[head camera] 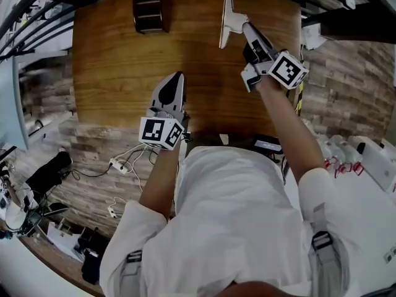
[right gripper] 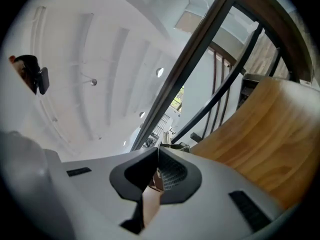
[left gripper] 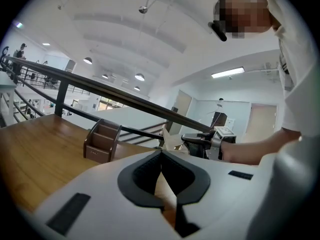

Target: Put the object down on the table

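Note:
A flat, pale T-shaped piece (head camera: 227, 18) is over the far right of the wooden table (head camera: 111, 60), with my right gripper (head camera: 249, 33) shut on its stem. Whether it touches the tabletop I cannot tell. In the left gripper view the same piece (left gripper: 169, 138) shows tan at the right gripper's tip (left gripper: 192, 140). In the right gripper view only a sliver of the piece (right gripper: 173, 145) pokes past the shut jaws of the right gripper (right gripper: 159, 153). My left gripper (head camera: 178, 79) hovers over the table's near middle, jaws together and holding nothing; its tips (left gripper: 161, 156) meet over bare wood.
A dark brown wooden desk organizer (head camera: 149, 10) stands at the far left of the table, also seen as the organizer (left gripper: 101, 141) in the left gripper view. A dark railing (left gripper: 125, 101) runs behind the table. Cables and gear (head camera: 117, 163) lie on the floor near the front edge.

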`<state>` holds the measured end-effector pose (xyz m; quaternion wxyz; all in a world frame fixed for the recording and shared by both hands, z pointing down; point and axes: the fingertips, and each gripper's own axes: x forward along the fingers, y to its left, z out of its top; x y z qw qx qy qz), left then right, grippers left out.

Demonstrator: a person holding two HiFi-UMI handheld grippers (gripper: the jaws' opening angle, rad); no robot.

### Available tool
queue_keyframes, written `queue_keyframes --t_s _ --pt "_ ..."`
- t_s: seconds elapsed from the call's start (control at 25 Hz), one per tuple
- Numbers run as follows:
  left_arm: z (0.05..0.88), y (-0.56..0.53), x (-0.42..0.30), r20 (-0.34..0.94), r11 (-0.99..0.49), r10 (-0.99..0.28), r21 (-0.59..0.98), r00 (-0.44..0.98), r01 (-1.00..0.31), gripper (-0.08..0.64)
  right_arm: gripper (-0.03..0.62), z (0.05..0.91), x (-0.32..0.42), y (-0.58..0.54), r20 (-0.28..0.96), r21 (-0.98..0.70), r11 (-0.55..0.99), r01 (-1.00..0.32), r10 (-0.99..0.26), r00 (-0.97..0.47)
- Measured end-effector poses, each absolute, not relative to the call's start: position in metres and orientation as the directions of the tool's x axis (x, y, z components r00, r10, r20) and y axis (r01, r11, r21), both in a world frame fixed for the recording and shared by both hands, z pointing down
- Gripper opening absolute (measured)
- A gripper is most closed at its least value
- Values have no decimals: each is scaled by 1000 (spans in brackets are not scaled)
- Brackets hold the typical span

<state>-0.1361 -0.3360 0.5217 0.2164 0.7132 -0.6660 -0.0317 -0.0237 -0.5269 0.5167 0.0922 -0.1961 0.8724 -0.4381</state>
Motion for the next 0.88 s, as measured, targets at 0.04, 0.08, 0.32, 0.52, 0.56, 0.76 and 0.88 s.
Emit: queue_keyframes --t_s 0.04,0.08,0.32,0.52,0.56,0.76,0.88 --pt "523 -336 -138 243 -14 -964 351 106 -936 17 28 524 -28 -529 24 -811 520 -266 -426 -904" --pt "524 -336 -140 244 -10 -964 352 102 -936 17 28 531 -33 -531 28 -819 508 -266 -427 -904" --pt "535 -335 -154 255 22 -964 363 77 -931 17 28 592 -40 -548 173 -871 328 -366 -493 -853" --pt "544 -332 -159 273 38 -959 371 69 -928 17 28 617 -45 -558 222 -882 267 -389 -491 -842" --pt "546 -332 -160 276 41 -959 374 69 -927 17 28 622 -46 -559 234 -881 260 -396 -489 -841" --pt "555 -330 -163 284 45 -956 381 71 -923 17 28 643 -49 -561 274 -877 229 -422 -482 -832" --pt "558 -330 -166 286 47 -955 384 71 -922 17 28 652 -51 -563 292 -877 211 -433 -482 -826"
